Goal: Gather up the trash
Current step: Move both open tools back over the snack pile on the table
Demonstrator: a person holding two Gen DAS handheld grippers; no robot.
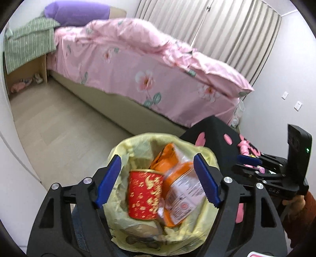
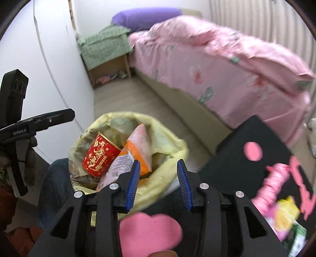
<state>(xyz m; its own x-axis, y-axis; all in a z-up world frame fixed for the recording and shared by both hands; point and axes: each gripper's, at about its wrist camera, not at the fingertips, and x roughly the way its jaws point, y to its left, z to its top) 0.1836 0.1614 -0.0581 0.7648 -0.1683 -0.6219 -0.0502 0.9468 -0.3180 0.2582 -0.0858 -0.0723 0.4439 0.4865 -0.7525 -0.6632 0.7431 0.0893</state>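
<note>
1. Left gripper [image 1: 158,179] is held above a yellow trash bag [image 1: 122,213]; jaws are spread wide, nothing is gripped between the blue pads [image 1: 207,179].
2. Right gripper [image 2: 159,184] is positioned over the bag's near rim [image 2: 158,189]; jaws are parted, nothing is clamped, pads are clear of the plastic.
3. Trash is seen inside the bag: a red can with gold lettering [image 1: 145,194] lies on its side, touching an orange snack packet [image 1: 177,178] with a white label.
4. A black mat with pink shapes [image 2: 246,156] is seen beside the bag; a pink wrapper [image 2: 274,181] and a yellow-green packet [image 2: 286,215] lie on it, blurred.
5. A bed with pink floral quilt [image 1: 138,65] and a purple pillow [image 1: 77,13] is seen behind; a nightstand under green cloth [image 1: 29,45] is at its head.
6. A hand [image 1: 294,201] is seen on the right gripper's handle.
</note>
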